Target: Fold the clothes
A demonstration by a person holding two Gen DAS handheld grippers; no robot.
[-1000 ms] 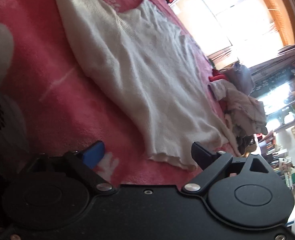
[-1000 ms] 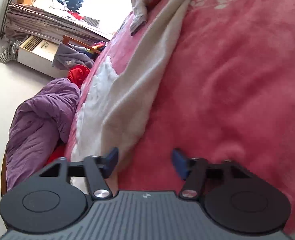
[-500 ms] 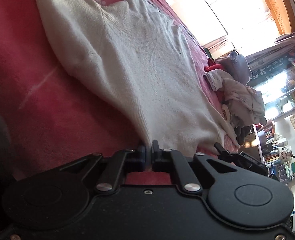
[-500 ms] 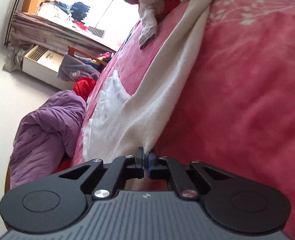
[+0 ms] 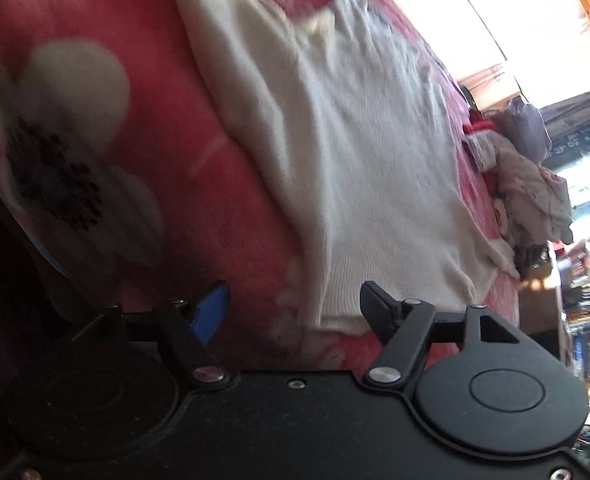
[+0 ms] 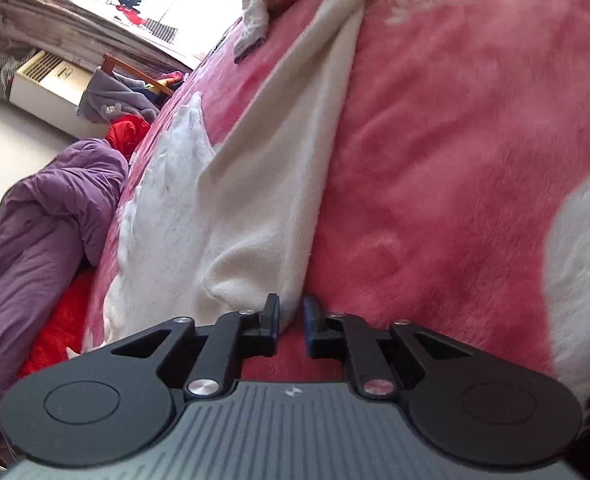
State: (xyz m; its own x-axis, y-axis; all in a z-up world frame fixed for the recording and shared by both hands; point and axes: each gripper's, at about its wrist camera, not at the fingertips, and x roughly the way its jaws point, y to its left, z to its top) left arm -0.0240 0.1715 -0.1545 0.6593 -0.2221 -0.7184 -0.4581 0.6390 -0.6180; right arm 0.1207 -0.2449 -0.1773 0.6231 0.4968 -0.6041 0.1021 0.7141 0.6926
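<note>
Left wrist view: the white sweater point(image 5: 335, 152) is spread flat on the pink blanket point(image 5: 167, 128), presumably so it can be folded. The left gripper point(image 5: 295, 308) is seen with its jaws wide and opening; the hem lies between them, though no pad is pressed on it. The frame is blurred, so contact is hard to rule out fully.

Right wrist view: the sweater's edge point(image 6: 279, 184) is stretched away along the blanket. The right gripper point(image 6: 291, 320) is parted narrowly and opening, with a corner of cloth just at the gap, apparently unclamped.
</note>
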